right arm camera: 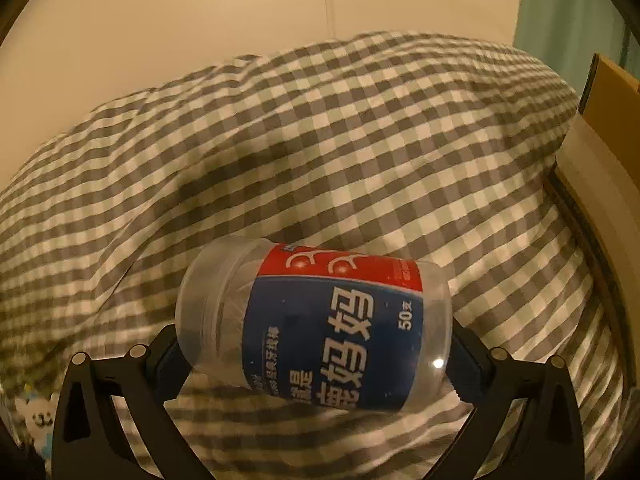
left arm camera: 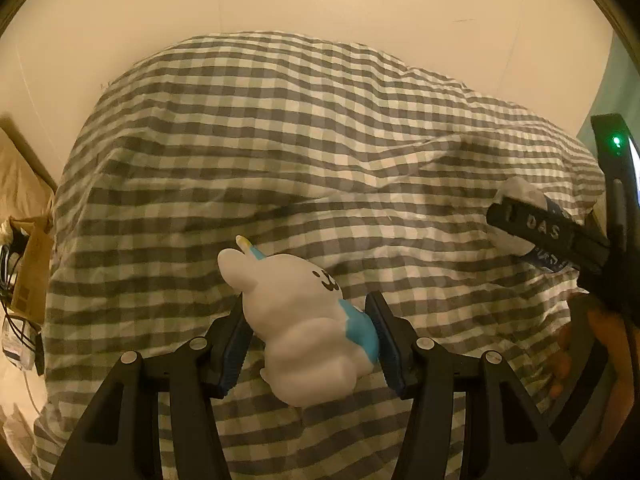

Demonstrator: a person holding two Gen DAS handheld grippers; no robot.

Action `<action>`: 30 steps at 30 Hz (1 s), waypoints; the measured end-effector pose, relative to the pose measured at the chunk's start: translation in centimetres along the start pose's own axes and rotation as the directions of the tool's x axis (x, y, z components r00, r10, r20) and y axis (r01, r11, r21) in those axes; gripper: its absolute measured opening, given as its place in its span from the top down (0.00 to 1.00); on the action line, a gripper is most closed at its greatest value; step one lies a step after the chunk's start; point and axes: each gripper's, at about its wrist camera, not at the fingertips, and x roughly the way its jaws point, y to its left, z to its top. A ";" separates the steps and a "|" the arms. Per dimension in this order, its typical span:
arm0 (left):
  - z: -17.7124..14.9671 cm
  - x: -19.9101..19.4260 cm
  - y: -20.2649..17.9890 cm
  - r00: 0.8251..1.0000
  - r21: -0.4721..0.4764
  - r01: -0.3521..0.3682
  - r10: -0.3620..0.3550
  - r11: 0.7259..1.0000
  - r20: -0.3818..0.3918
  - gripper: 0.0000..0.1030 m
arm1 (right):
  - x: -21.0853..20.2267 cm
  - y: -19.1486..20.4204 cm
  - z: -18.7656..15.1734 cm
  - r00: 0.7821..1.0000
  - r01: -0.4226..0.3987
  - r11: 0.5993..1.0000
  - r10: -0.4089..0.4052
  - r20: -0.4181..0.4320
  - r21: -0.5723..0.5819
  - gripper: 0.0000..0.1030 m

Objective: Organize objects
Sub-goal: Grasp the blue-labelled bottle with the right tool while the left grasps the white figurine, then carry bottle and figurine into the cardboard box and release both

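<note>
In the left wrist view my left gripper (left arm camera: 310, 340) is shut on a white rabbit figurine (left arm camera: 304, 320) with a blue patch, held above the grey-and-white checked quilt (left arm camera: 280, 140). In the right wrist view my right gripper (right arm camera: 316, 360) is shut on a clear plastic jar (right arm camera: 316, 324) with a blue and red label, lying sideways between the fingers, above the same quilt (right arm camera: 320, 140). The right gripper also shows at the right edge of the left wrist view (left arm camera: 536, 232), with the jar mostly hidden behind its finger.
A cardboard box (right arm camera: 600, 152) stands at the right edge of the right wrist view. Another cardboard box with cables (left arm camera: 28, 272) sits at the left of the bed. A cream wall (left arm camera: 320, 0) rises behind the quilt. A small cartoon-print item (right arm camera: 36, 420) lies at lower left.
</note>
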 end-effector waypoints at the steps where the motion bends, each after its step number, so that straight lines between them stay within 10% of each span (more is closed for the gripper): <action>1: -0.1 -0.4 0.1 1.000 -0.011 0.006 -0.006 1.000 -0.004 0.44 | -0.4 -0.1 -0.1 1.000 -0.003 1.000 0.003 0.005 -0.024 0.05; 17: -3.3 -14.5 -6.4 0.992 0.056 -0.052 0.045 0.997 0.118 0.44 | -17.8 -6.4 -2.5 0.962 -0.201 0.942 0.241 0.126 -0.269 0.15; 23: -2.7 -20.9 -11.9 0.977 0.098 -0.015 -0.006 0.995 0.214 0.44 | -26.3 -12.1 -0.6 0.922 -0.282 0.924 0.336 0.193 -0.260 0.15; 30: -0.5 -23.8 -20.7 0.959 0.164 0.136 -0.171 0.977 0.225 0.44 | -33.8 -19.2 2.8 0.901 -0.188 0.916 0.304 0.308 -0.354 0.15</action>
